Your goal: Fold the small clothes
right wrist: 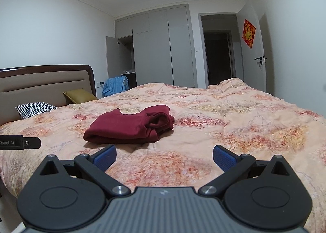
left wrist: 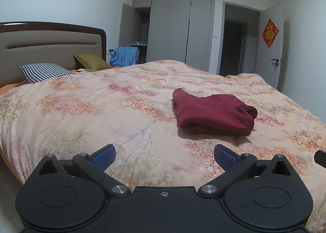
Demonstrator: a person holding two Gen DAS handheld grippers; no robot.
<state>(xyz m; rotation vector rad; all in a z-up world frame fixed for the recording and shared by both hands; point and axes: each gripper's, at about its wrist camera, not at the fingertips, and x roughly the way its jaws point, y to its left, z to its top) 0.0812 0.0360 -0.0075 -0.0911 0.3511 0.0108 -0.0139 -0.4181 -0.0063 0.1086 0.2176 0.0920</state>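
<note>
A dark red garment (left wrist: 214,113) lies folded in a compact bundle on the floral bedspread (left wrist: 101,111). In the left wrist view it is ahead and to the right of my left gripper (left wrist: 165,156), which is open and empty, held back over the bed's near edge. In the right wrist view the garment (right wrist: 130,128) is ahead and to the left of my right gripper (right wrist: 164,157), also open and empty. Neither gripper touches the garment. Part of the left gripper (right wrist: 20,142) shows at the left edge of the right wrist view.
A houndstooth pillow (left wrist: 44,72) and an olive pillow (left wrist: 91,61) lie by the headboard (left wrist: 51,45). Blue clothing (left wrist: 125,56) hangs beside the bed. A grey wardrobe (left wrist: 173,29) with one door open and an open doorway (left wrist: 234,43) are behind.
</note>
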